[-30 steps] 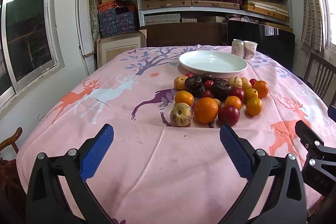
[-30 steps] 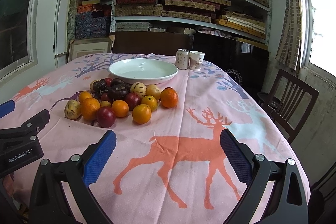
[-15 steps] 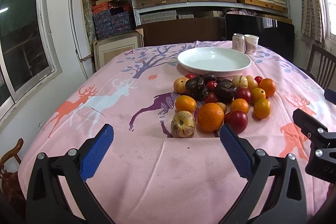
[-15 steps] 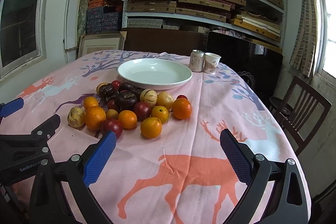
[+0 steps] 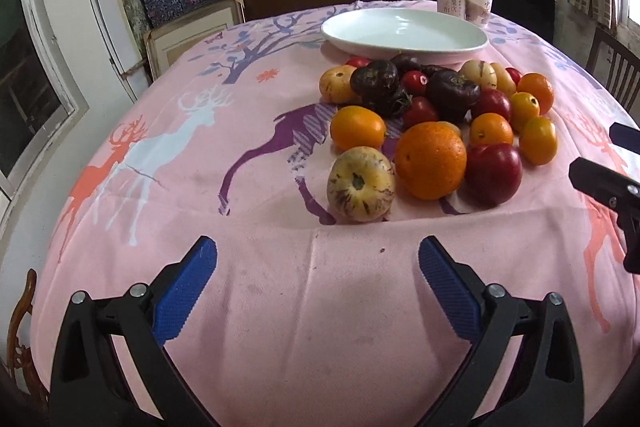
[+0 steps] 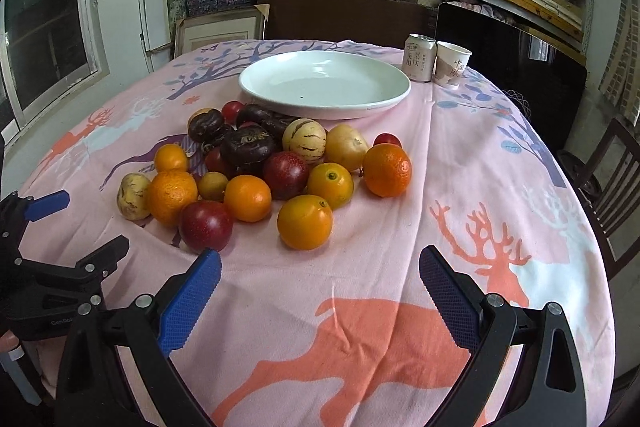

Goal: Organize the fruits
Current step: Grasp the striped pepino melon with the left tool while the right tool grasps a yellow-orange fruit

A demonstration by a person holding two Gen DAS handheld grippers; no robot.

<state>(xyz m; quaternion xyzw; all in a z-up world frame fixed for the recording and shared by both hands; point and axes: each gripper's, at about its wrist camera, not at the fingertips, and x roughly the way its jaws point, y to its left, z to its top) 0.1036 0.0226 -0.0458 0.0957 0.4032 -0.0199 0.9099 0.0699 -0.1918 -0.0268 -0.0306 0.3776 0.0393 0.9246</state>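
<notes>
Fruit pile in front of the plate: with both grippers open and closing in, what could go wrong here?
The fruit pile is packed tight on the bare cloth, so lifting one piece may send round neighbours rolling. The striped yellow fruit sits at a fold in the tablecloth and could tip toward the table edge. The left gripper and right gripper are close together and might bump if both reach in.

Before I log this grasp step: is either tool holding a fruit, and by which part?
Nothing is held. The left tool and right tool are both open, short of the fruit pile.
</notes>
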